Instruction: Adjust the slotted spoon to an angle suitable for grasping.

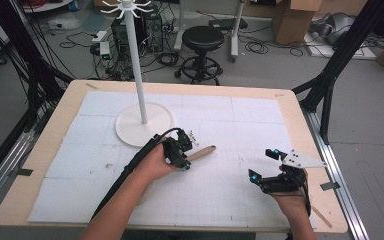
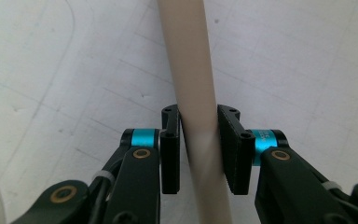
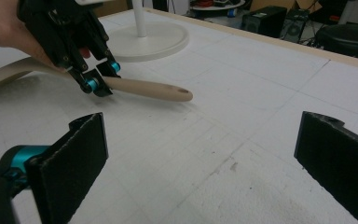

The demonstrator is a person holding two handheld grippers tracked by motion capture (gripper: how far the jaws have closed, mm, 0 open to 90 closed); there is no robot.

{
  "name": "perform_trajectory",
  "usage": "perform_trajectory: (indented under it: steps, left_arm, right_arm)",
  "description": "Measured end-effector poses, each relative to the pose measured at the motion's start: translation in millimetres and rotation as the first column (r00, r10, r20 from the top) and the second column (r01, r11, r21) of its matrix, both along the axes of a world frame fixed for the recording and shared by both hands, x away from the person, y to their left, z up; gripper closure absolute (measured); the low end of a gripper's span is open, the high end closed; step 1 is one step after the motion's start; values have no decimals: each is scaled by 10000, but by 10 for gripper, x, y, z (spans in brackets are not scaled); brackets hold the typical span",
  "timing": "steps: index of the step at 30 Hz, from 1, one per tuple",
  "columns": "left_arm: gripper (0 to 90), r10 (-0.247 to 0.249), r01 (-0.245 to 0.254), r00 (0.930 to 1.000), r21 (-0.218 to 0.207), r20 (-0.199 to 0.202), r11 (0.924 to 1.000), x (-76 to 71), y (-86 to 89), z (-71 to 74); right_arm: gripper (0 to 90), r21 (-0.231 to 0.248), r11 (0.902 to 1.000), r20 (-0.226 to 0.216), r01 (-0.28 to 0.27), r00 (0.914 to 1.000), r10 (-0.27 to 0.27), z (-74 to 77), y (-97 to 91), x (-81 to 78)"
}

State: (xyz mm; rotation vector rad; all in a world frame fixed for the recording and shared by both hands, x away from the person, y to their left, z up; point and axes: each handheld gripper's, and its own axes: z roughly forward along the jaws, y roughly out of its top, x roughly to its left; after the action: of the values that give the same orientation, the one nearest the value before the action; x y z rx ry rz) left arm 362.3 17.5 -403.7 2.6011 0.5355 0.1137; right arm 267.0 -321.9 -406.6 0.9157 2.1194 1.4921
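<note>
The left gripper (image 2: 198,154) clamps the handle of a beige wooden utensil (image 3: 154,89) lying on the white mat (image 1: 230,120) near the stand's base (image 1: 130,131); the right gripper (image 3: 200,158) waits wide open, empty. A clean lift probably requires firm, centred pad contact and a level handle.

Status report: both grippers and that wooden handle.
Left gripper shut on wooden handle. Right gripper open, empty. White stand close behind, not blocking.
</note>
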Motion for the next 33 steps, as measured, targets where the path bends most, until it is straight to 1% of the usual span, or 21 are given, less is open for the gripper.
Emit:
perform_trajectory:
  steps: [2, 5, 7, 8, 10, 14, 16, 19, 20, 21, 22, 23, 24, 25, 26, 27, 29, 30, 31, 32, 33]
  left_arm:
    - [729, 30, -27, 10000, -379, 68, 9993, -16, 32, 64]
    - [738, -28, 47, 9997, -796, 245, 9968, -36, 94, 170]
    - [739, 32, 28, 9983, -1011, 586, 9949, -62, 135, 247]
    - [740, 69, 21, 9973, -1202, 738, 9927, -74, 166, 295]
    - [741, 48, 89, 9953, -1406, 967, 9900, -87, 211, 369]
    - [743, 146, 90, 9926, -1923, 1209, 9813, -113, 307, 524]
    - [743, 204, 103, 9895, -2106, 1429, 9775, -128, 358, 606]
    - [744, 210, 190, 9888, -2641, 1475, 9643, -146, 441, 718]
    - [744, 177, 229, 9895, -2768, 1433, 9607, -150, 468, 751]
    - [744, 135, 299, 9887, -2849, 1494, 9581, -159, 489, 785]
    - [743, 140, 321, 9875, -2875, 1568, 9573, -171, 511, 822]
    - [743, 163, 324, 9871, -2990, 1592, 9537, -184, 535, 853]
    - [743, 163, 324, 9871, -2990, 1592, 9537, -184, 535, 853]
    - [744, 103, 437, 9861, -3182, 1660, 9470, -209, 590, 923]
    - [744, 70, 509, 9852, -3306, 1715, 9424, -222, 617, 954]
    - [744, 57, 562, 9847, -3482, 1743, 9357, -236, 645, 986]
    - [744, -6, 708, 9831, -3775, 1831, 9233, -263, 709, 1054]
    - [744, -35, 774, 9831, -3982, 1832, 9140, -275, 749, 1092]
    - [744, -61, 824, 9828, -4095, 1844, 9086, -284, 771, 1112]
    - [744, -63, 868, 9824, -4262, 1868, 9005, -297, 798, 1134]
    - [744, -83, 916, 9820, -4376, 1887, 8945, -304, 826, 1156]
  right_arm:
    - [13, -2, 10000, 9, 2, 10000, -2, -2, 0, 1]
    - [13, -12, 10000, -20, -6, 10000, 6, -2, 5, -1]
    - [14, -12, 10000, -24, -5, 10000, 5, -1, 10, -3]
    - [14, -51, 10000, 7, -13, 10000, 13, -3, 10, -2]
    - [14, -28, 10000, -8, -24, 10000, 24, -4, 11, -5]
    - [14, -38, 10000, -9, -29, 10000, 29, -8, 17, -1]
    - [14, -99, 9999, -43, -28, 10000, 27, -11, 19, 2]
    - [14, -94, 9999, -32, -50, 10000, 50, -16, 23, 6]
    - [14, -84, 9999, -56, -61, 10000, 61, -16, 24, 5]
    - [14, -100, 9999, -47, -75, 10000, 75, -17, 24, 6]
    - [14, -91, 9999, -77, -80, 9999, 79, -17, 27, 5]
    - [14, -95, 9999, -78, -74, 9999, 73, -17, 29, 4]
    - [14, -95, 9999, -78, -74, 9999, 73, -17, 29, 4]
    - [14, -109, 9999, -32, -103, 9999, 102, -18, 35, 6]
    - [14, -113, 9999, -31, -109, 9999, 108, -18, 37, 6]
    - [14, -111, 9999, -99, -127, 9999, 126, -18, 40, 3]
    - [14, -117, 9998, -82, -146, 9999, 145, -20, 47, 10]
    - [14, -126, 9998, -106, -158, 9998, 156, -20, 52, 13]
    - [14, -194, 9997, -80, -162, 9998, 161, -22, 60, 19]
    - [14, -201, 9996, -107, -181, 9998, 179, -22, 70, 20]
    - [14, -243, 9995, -109, -214, 9997, 212, -23, 82, 23]
